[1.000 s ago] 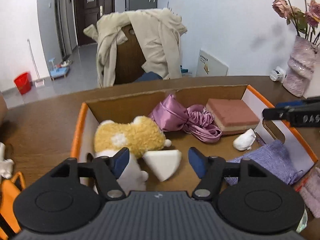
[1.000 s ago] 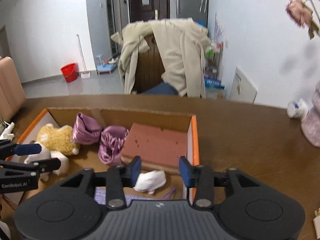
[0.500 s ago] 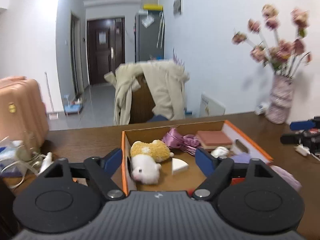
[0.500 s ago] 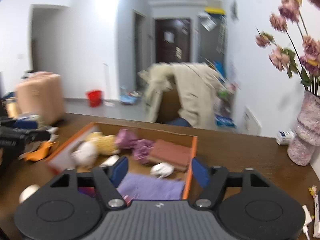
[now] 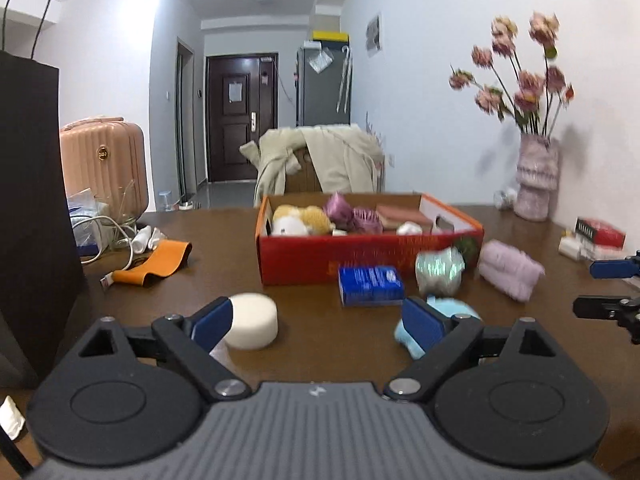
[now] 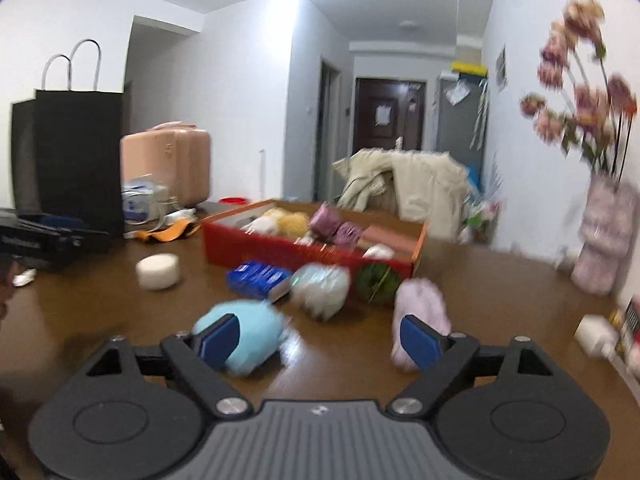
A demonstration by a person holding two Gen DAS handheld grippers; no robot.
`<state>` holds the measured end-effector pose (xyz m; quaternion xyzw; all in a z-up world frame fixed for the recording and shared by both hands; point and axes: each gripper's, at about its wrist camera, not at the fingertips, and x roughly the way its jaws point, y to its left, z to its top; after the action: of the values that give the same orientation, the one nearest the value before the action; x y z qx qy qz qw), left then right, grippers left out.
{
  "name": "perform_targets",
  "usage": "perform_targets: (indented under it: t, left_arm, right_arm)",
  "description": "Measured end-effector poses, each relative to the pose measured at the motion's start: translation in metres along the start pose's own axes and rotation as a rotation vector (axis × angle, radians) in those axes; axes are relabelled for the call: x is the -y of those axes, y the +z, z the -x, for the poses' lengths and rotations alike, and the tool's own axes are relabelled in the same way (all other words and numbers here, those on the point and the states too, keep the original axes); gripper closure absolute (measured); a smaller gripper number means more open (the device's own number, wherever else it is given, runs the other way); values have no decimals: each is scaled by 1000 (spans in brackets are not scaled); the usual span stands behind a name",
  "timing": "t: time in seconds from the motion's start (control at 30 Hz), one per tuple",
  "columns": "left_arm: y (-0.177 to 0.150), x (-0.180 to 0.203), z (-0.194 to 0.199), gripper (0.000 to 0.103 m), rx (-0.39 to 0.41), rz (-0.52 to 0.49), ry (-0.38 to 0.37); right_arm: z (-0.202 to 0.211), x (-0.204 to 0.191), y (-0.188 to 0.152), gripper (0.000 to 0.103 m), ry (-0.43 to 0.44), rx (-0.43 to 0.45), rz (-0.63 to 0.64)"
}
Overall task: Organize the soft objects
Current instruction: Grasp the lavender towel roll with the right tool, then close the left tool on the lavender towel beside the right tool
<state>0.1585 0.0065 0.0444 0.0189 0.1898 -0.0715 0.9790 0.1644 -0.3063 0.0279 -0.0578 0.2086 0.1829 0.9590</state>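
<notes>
Both the left gripper (image 5: 318, 322) and right gripper (image 6: 320, 338) are empty, their jaws having just been opening wide. Loose on the worktop (image 5: 320, 336) before the box (image 5: 360, 256) lie a white sponge (image 5: 252, 320), blue plush (image 6: 244, 334) and lilac cloth (image 6: 420, 312). All look light and squashy; I would pinch each across its middle.

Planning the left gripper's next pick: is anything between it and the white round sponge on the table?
Nothing visible does. The left gripper is open and empty, and the white round sponge lies on bare table just ahead of its left finger, apart from the blue packet and the box.
</notes>
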Motion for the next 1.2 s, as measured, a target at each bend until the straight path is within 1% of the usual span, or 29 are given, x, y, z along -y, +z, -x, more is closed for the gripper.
perform_targets:
  t: [0.07, 0.17, 0.23, 0.37, 0.43, 0.53, 0.6, 0.67, 0.73, 0.77, 0.8, 0.83, 0.87, 0.9, 0.97, 1.0, 1.07, 1.13, 1.2]
  left_arm:
    - [2, 3, -3, 10, -4, -7, 13]
    - [6, 9, -9, 10, 1, 6, 10]
    - [7, 17, -15, 10, -3, -2, -16]
    - [7, 30, -28, 10, -10, -13, -67]
    - [6, 33, -34, 10, -22, -18, -93]
    - [5, 34, -41, 10, -26, -22, -112]
    - [5, 31, -44, 10, -29, -10, -120]
    - [4, 29, -46, 10, -31, -8, -123]
    - [3, 26, -49, 10, -27, -5, -133]
    - [3, 24, -50, 10, -27, 2, -135]
    - [2, 22, -52, 10, -24, 9, -139]
    - [2, 20, -54, 10, -22, 18, -146]
    - [1, 19, -57, 10, -24, 29, -151]
    - [1, 18, -59, 10, -25, 39, -157]
    - [-1, 17, -62, 10, -28, 51, -174]
    - [-2, 17, -62, 10, -27, 56, -181]
    - [-3, 15, -57, 10, -17, 66, -207]
    - [-6, 6, -49, 10, -7, 96, -246]
    - [-9, -6, -40, 10, -10, 142, -281]
  right_arm:
    - [-1, 4, -4, 16, -34, -14, 3]
    - [-8, 15, -6, 16, -69, -29, -63]
    - [-13, 21, -8, 16, -113, -38, -117]
    - [-25, 33, -11, 18, -124, -39, -179]
    - [-38, 38, -9, 20, -154, -56, -197]
    - [-65, 45, -5, 25, -210, -83, -226]
    - [-83, 51, -3, 31, -237, -100, -249]
    - [-101, 60, -2, 34, -264, -127, -295]
    - [-113, 69, -4, 37, -278, -119, -354]
    - [-117, 73, -4, 44, -285, -113, -373]
    - [-121, 77, -5, 58, -294, -104, -395]
    - [-122, 79, -5, 66, -292, -95, -404]
    - [-121, 80, -4, 75, -283, -77, -405]
    - [-118, 80, -4, 81, -275, -55, -405]
    - [-106, 74, 1, 84, -274, -51, -384]
    - [-94, 66, 5, 85, -258, -33, -367]
    - [-60, 42, 15, 85, -157, 20, -310]
    - [-32, 15, 21, 85, 45, 27, -285]
    - [-22, -8, 21, 85, 266, -18, -299]
